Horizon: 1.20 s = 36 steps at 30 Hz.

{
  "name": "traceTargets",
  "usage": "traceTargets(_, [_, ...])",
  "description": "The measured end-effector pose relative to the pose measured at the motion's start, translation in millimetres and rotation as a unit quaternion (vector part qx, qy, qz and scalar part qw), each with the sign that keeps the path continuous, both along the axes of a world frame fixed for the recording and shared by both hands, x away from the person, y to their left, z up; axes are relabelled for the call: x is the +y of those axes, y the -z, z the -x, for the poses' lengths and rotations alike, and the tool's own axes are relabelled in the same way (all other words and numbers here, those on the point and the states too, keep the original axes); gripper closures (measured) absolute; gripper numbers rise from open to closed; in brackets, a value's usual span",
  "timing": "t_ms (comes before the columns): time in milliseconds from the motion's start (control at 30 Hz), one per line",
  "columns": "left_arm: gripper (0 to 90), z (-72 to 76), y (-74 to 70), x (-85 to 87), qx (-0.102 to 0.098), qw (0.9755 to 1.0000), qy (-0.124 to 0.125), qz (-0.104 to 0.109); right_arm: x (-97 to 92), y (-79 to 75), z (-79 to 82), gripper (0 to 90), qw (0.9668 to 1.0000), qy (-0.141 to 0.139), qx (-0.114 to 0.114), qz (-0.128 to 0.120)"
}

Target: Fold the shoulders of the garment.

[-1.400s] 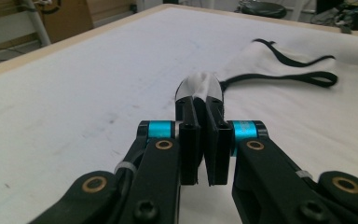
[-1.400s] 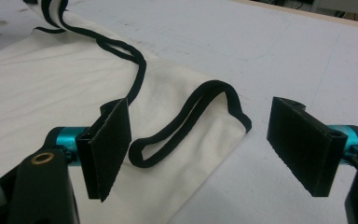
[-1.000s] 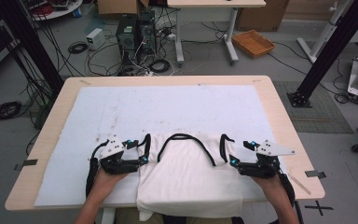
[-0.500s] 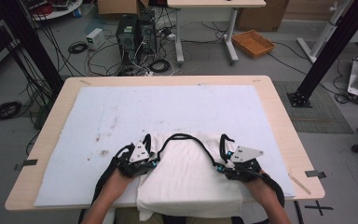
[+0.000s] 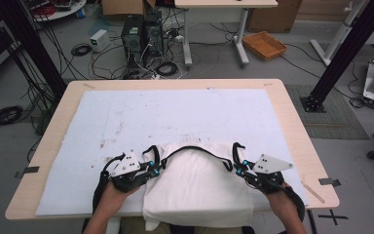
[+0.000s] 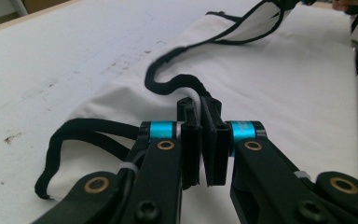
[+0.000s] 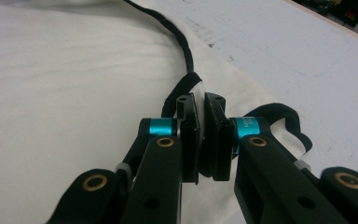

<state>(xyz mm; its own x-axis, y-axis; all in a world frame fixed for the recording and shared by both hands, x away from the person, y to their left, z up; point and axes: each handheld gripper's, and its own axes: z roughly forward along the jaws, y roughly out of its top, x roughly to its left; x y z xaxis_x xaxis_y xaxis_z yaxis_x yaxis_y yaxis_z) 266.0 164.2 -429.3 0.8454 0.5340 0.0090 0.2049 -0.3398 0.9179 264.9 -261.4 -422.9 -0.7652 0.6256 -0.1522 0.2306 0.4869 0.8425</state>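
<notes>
A wooden table (image 5: 294,131) carries a stained white mat (image 5: 175,117) over most of its top; a white garment (image 5: 199,187) lies on the mat's near edge.

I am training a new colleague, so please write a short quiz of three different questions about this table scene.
1. True or false: the left tool is shut on the black trim of the white garment.
2. Where does the garment's near edge lie? A) in the middle of the white mat B) hanging over the table's near edge C) on the floor
3. Fill in: the right tool grips the garment's black ____.

Key: 1 true; 2 B; 3 trim.
</notes>
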Motion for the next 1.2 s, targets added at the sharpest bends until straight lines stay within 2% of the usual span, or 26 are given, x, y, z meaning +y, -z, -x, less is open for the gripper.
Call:
traceTargets(100, [86.3, 7.4, 1.2, 5.3, 0.004, 1.0, 0.006, -0.002, -1.0, -0.2, 6.9, 85.2, 1.0, -0.003, -0.001, 0.0])
traceTargets(267, [85.8, 14.7, 2.8, 9.2, 0.022, 0.9995, 0.021, -0.011, -2.4, -1.2, 17.0, 85.1, 0.9999, -0.008, -0.002, 0.01])
traceTargets(300, [82.8, 15.2, 2.4, 9.8, 0.028, 0.9993, 0.023, -0.002, -3.0, -1.0, 18.5, 84.9, 0.9999, -0.007, 0.0, 0.011])
traceTargets(333, [72.7, 14.4, 2.0, 10.4, 0.037, 0.9991, 0.015, 0.012, -3.7, -0.8, 19.6, 81.8, 0.9999, -0.008, 0.008, 0.01])
traceTargets(367, [54.0, 12.7, 1.6, 11.0, 0.046, 0.9987, 0.0, 0.024, -5.0, -0.3, 19.5, 69.5, 0.9998, -0.008, 0.015, 0.007])
traceTargets(400, [41.4, 12.7, 1.6, 11.0, 0.046, 0.9987, 0.0, 0.024, -5.0, -0.3, 19.5, 69.5, 0.9998, -0.008, 0.015, 0.007])
traceTargets(433, [41.4, 10.4, 1.8, 13.2, 0.046, 0.9977, -0.02, 0.046, -6.1, 0.3, 18.9, 56.3, 0.9998, -0.001, 0.022, -0.006])
traceTargets(467, [37.4, 9.4, 2.2, 14.1, 0.039, 0.9975, -0.029, 0.051, -9.4, 0.9, 17.6, 44.2, 0.9992, 0.032, 0.008, -0.022])
traceTargets(500, [31.6, 8.0, 2.5, 14.8, 0.036, 0.9969, -0.043, 0.055, -11.2, 0.6, 16.1, 38.6, 0.9985, 0.046, 0.007, -0.028])
traceTargets(533, [29.5, 6.6, 2.7, 15.7, 0.033, 0.9961, -0.057, 0.059, -13.1, 0.7, 13.9, 33.7, 0.9978, 0.059, 0.0, -0.032])
traceTargets(600, [29.2, 4.3, 3.6, 17.2, 0.018, 0.994, -0.087, 0.063, -16.6, 1.7, 9.9, 26.1, 0.9955, 0.086, -0.01, -0.038])
traceTargets(667, [26.5, 1.1, 4.4, 19.5, 0.014, 0.9911, -0.115, 0.066, -19.8, 3.6, 4.9, 21.4, 0.9933, 0.107, -0.009, -0.044])
traceTargets(767, [26.1, -2.1, 5.7, 23.1, 0.014, 0.987, -0.144, 0.071, -25.1, 6.1, -3.9, 21.4, 0.9913, 0.121, -0.002, -0.05])
traceTargets(833, [26.1, -3.1, 7.5, 26.8, 0.02, 0.9862, -0.145, 0.078, -27.3, 6.3, -8.4, 21.4, 0.9902, 0.128, 0.004, -0.055])
traceTargets(933, [26.1, -5.0, 10.1, 33.0, 0.021, 0.9852, -0.152, 0.077, -29.2, 5.9, -13.3, 21.4, 0.9892, 0.134, 0.006, -0.06])
traceTargets(1033, [26.1, -4.8, 9.9, 37.2, 0.022, 0.9835, -0.16, 0.081, -29.5, 6.5, -13.8, 21.4, 0.9893, 0.133, 0.01, -0.06])
traceTargets(1200, [26.1, -1.8, 8.5, 35.9, 0.013, 0.9834, -0.166, 0.072, -29.7, 6.0, -9.0, 21.4, 0.9903, 0.125, 0.008, -0.062])
